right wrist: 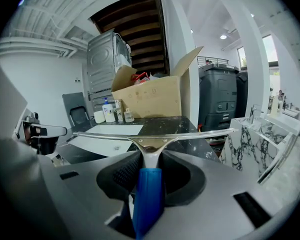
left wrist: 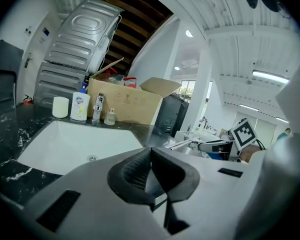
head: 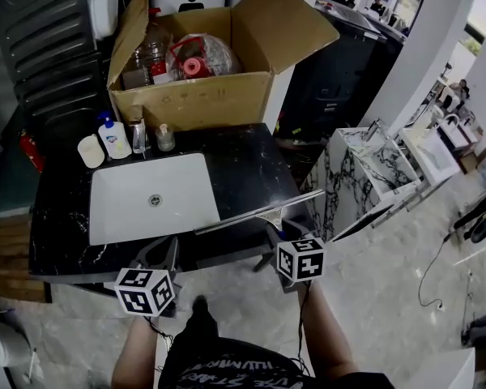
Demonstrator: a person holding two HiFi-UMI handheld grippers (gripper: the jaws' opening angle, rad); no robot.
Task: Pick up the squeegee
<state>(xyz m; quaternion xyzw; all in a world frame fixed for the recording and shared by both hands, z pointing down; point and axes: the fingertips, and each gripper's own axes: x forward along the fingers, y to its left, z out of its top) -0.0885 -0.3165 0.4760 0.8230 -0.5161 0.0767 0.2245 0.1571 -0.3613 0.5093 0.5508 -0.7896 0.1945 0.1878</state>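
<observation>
The squeegee [right wrist: 152, 135] has a blue handle [right wrist: 148, 194] and a long metal blade. My right gripper [right wrist: 149, 160] is shut on the handle, and the blade lies crosswise just past the jaws. In the head view the squeegee [head: 259, 211] hangs over the front right edge of the black counter [head: 251, 164], held by the right gripper [head: 277, 240]. My left gripper [head: 167, 254] hovers at the counter's front edge, below the white sink [head: 121, 209]. In the left gripper view the left gripper [left wrist: 150, 153] is shut, with its pads together and nothing between them.
An open cardboard box [head: 190, 96] full of items stands at the back of the counter. A soap bottle [head: 113, 136], white cup [head: 90, 151], faucet [head: 138, 134] and small glass bottle [head: 165, 138] line the sink's far rim. A marble vanity [head: 364, 168] stands right, with a dark bin [head: 332, 79] behind it.
</observation>
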